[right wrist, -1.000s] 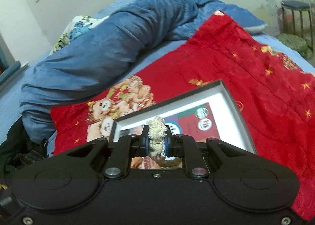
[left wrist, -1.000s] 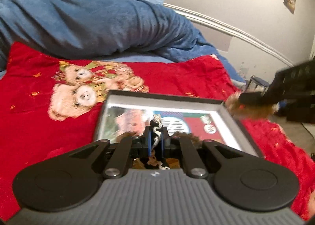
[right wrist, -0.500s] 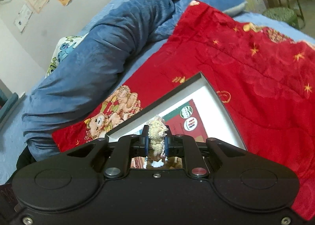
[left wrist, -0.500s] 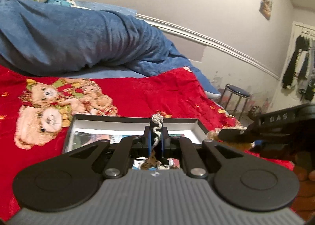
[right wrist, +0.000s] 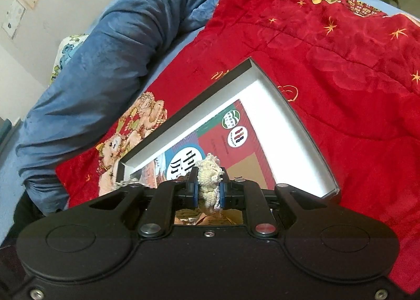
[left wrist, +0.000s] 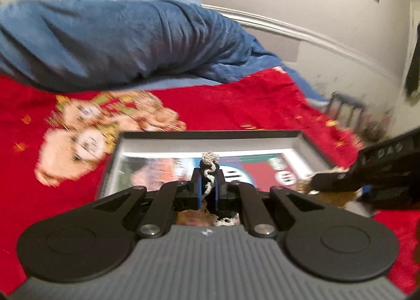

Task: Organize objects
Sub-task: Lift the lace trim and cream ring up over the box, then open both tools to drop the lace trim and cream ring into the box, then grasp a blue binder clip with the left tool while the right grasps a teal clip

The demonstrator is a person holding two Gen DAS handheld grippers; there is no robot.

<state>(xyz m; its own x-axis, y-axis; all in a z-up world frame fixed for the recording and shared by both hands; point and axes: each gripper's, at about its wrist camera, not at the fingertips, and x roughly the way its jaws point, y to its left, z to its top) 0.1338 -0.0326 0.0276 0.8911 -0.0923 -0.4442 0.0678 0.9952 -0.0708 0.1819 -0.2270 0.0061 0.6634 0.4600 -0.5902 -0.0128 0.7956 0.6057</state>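
An open black box with white inner walls (left wrist: 210,142) lies on the red blanket; a colourful book (right wrist: 210,142) lies flat inside it. My left gripper (left wrist: 208,184) is shut on a thin white crocheted cord (left wrist: 208,169), held over the box's near side. My right gripper (right wrist: 208,187) is shut on a cream crocheted piece (right wrist: 208,176) with brown fabric hanging below, over the box. The right gripper also shows in the left wrist view (left wrist: 367,176), at the box's right edge, with brown and cream fabric under it.
The red blanket with teddy bears (left wrist: 92,129) covers the bed. A rolled blue blanket (left wrist: 118,43) lies along the far side by the wall. A stool (left wrist: 344,108) stands beyond the bed's right end.
The left wrist view has tilted down and nearer, so the box fills more of it. The right gripper has moved lower and closer over the box. Both stay shut.
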